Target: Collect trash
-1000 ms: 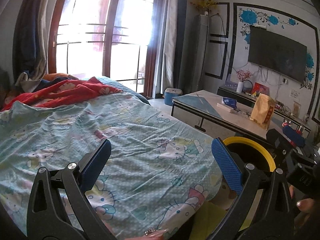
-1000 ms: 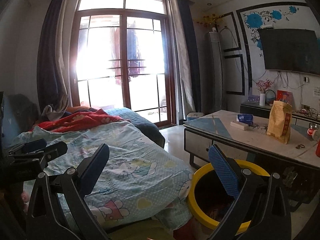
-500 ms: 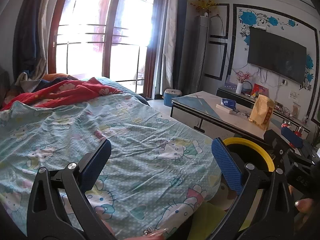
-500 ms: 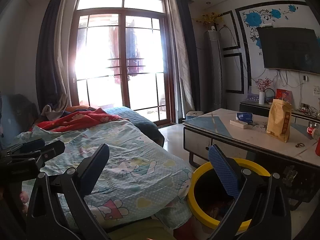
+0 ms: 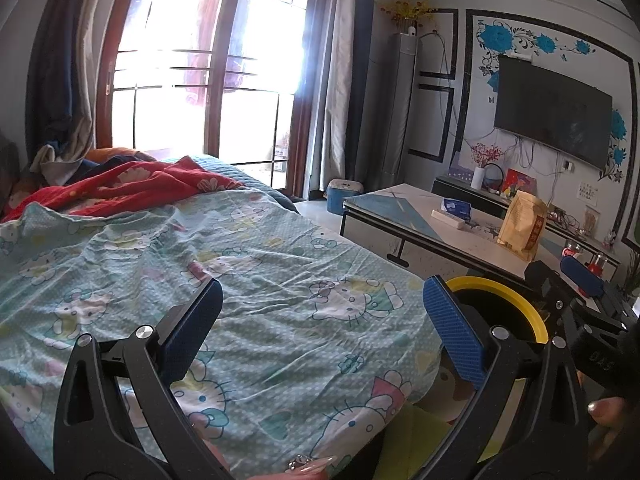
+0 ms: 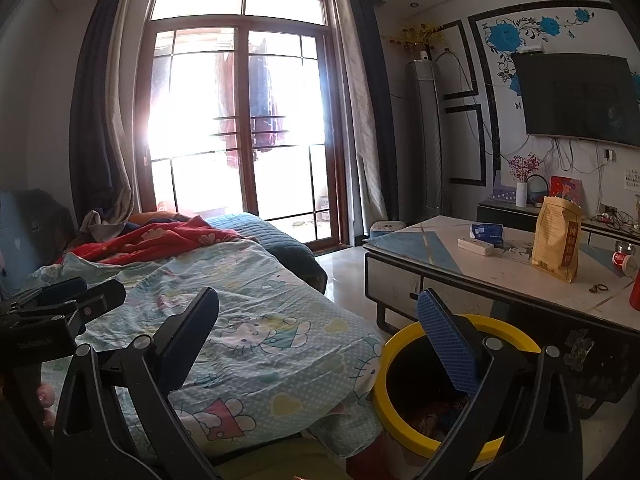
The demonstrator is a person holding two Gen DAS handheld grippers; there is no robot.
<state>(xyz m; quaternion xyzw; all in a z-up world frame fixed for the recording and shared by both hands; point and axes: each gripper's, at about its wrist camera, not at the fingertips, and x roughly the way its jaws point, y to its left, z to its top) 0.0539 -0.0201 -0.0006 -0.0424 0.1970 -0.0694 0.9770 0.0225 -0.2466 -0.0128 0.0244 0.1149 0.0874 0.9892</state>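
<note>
A yellow-rimmed trash bin (image 6: 404,340) stands on the floor between the bed and the coffee table; it also shows in the left wrist view (image 5: 500,292). Some reddish trash lies inside it. My left gripper (image 5: 320,320) is open and empty, held over the Hello Kitty bedsheet (image 5: 260,280). My right gripper (image 6: 316,332) is open and empty, above the bed's edge and the bin. Each gripper shows in the other's view: the right one (image 5: 576,296) and the left one (image 6: 68,296).
The coffee table (image 6: 440,264) holds a yellow paper bag (image 6: 556,248), a blue packet (image 6: 486,232), a white power strip (image 6: 476,246) and a red can (image 6: 622,258). A red blanket (image 5: 120,188) lies at the bed's far end. A TV stand and glass doors stand behind.
Both grippers have shifted slightly; the views have drifted a little, with the bin and table sitting a touch lower. Both stay open and empty.
</note>
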